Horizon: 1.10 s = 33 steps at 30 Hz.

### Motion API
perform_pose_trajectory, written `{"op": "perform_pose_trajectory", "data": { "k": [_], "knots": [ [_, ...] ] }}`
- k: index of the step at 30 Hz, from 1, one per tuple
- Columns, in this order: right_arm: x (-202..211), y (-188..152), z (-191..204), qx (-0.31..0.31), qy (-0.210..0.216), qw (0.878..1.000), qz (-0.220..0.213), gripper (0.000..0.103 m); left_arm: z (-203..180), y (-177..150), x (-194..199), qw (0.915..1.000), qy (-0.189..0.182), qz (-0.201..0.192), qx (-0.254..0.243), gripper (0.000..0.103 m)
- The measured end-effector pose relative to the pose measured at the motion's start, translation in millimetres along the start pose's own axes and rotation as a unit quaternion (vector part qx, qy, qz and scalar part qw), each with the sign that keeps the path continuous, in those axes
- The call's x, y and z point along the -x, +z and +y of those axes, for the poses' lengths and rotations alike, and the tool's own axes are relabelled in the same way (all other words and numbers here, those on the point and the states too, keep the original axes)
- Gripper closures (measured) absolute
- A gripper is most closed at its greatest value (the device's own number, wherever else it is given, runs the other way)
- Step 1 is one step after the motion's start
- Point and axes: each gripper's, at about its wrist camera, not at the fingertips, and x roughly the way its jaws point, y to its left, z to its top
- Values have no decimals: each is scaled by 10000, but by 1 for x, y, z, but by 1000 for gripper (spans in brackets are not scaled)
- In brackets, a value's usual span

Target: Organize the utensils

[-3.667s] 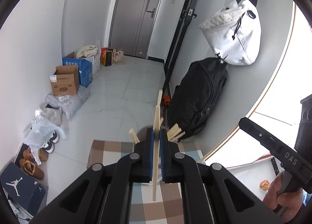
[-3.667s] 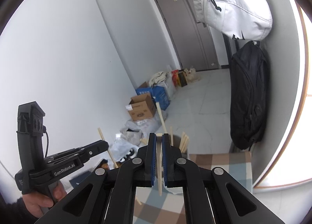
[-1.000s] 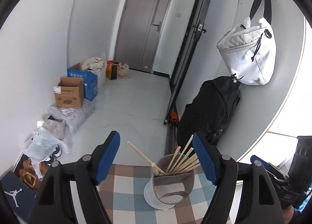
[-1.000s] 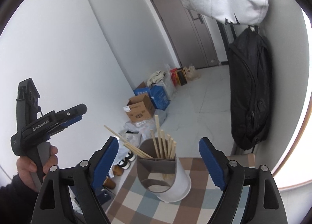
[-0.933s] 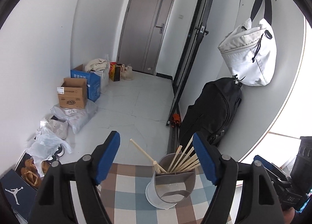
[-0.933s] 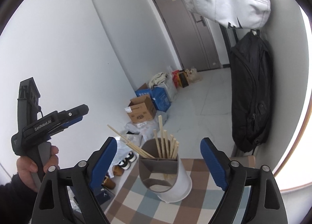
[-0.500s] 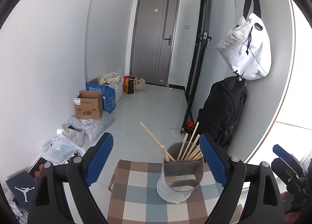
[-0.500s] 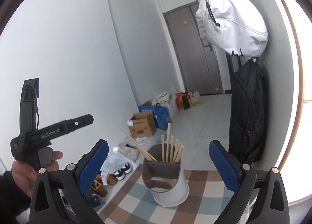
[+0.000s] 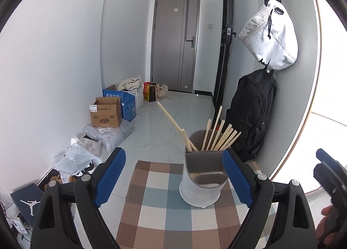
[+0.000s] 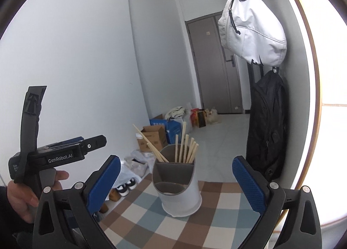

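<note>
- Since both claws were clamped on a chopstick each a few sec ago and now hold nothing, the sticks look delivered: the worktop [image 9: 151, 212] with its checked cloth carries only the holder, no loose utensils in view on it.
- The utensil holder [image 9: 202, 180] (white cup w/ grey divided insert) stands upright near the middle of the cloth, apart from both claws; in the right wrist view it sits ahead and between the fingers [image 10: 176, 186].
- The left claw [image 9: 173, 179] is spread wide, blue pads far apart, empty; it has pulled back and up vs. a sec ago, so the holder shows smaller and lower in its view.
- The right claw [image 10: 175, 186] is likewise fully spread and empty, backed off the same way; the left unit shows at its left edge, held in a hand [image 10: 19, 197].
- The chopsticks [image 9: 219, 138] stand bunched in the rear compartment, leaning toward the right; front compartments look empty, tho their depths are partly hidden.
- One stray chopstick [image 9: 173, 124] leans far out to the left over the rim, tilted much more than the rest. It's in, but untidy.
- Judgement: drop-off step is done; what's left, if anything, is fetching more utensils (none visible) or nudging the stray one upright.
</note>
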Motion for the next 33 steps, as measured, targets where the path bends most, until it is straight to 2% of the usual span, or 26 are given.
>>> {"op": "perform_pose_trajectory", "data": {
  "k": [7, 14, 19, 27, 33],
  "knots": [
    [6, -15, -1, 15, -98, 9999, 22, 0, -3, -20, -6, 9999, 19, -21, -115, 15],
    [1, -31, -7, -93, -104, 9998, 135, 0, -8, -25, -9, 9997, -9, -88, -228, 15],
    [-3, -32, -6, 61, -168, 9998, 110, 0, -10, -28, -15, 9998, -53, 72, -194, 15],
    [-6, -32, -13, -106, -207, 9997, 92, 0, -15, -30, -12, 9994, 43, -75, -349, 15],
    [-5, -34, -11, -55, -154, 9998, 106, 0, -13, -30, -13, 9997, 63, -74, -243, 15]
  ]
}}
